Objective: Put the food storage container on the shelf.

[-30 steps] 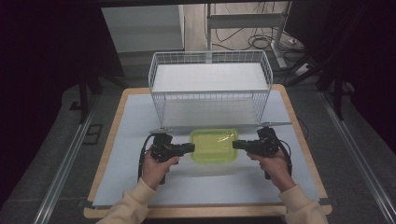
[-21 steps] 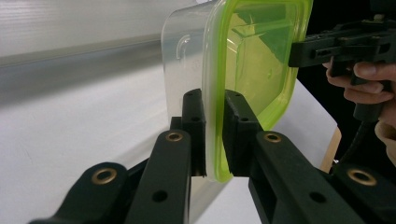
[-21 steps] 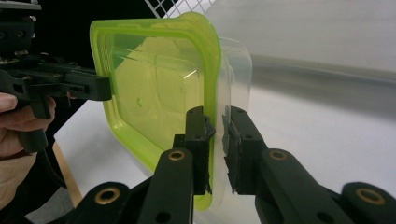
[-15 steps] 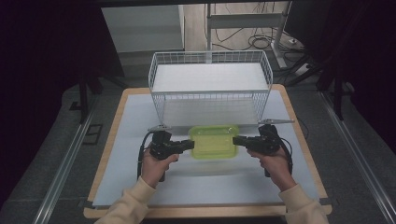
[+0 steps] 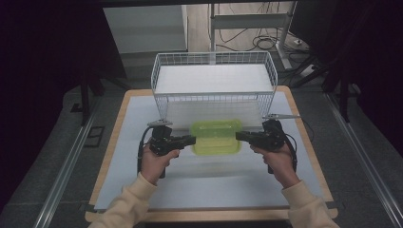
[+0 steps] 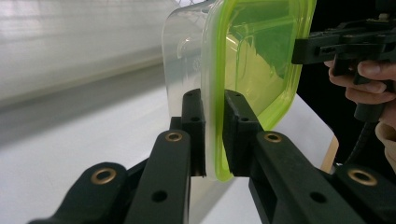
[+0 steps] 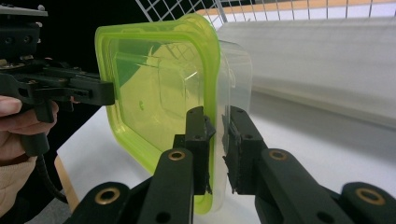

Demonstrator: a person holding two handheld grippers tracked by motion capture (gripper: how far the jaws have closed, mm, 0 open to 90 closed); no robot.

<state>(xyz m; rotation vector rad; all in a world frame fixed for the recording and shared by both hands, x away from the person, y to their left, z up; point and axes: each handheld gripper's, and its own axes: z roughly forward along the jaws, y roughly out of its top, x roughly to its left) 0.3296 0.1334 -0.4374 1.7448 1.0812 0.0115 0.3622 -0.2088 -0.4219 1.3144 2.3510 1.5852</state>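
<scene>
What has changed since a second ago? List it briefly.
The green-lidded container, clamped at each end by the left gripper and right gripper, has been carried a little toward the wire basket and apparently lifted. Both grips stayed shut on its rim; the basket kept its place.

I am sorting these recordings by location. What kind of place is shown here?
Probably a lab or test workspace, not a home. A wooden table with a white cover stands alone among dark curtains, with loose cables on the floor behind it and metal rails alongside.
</scene>
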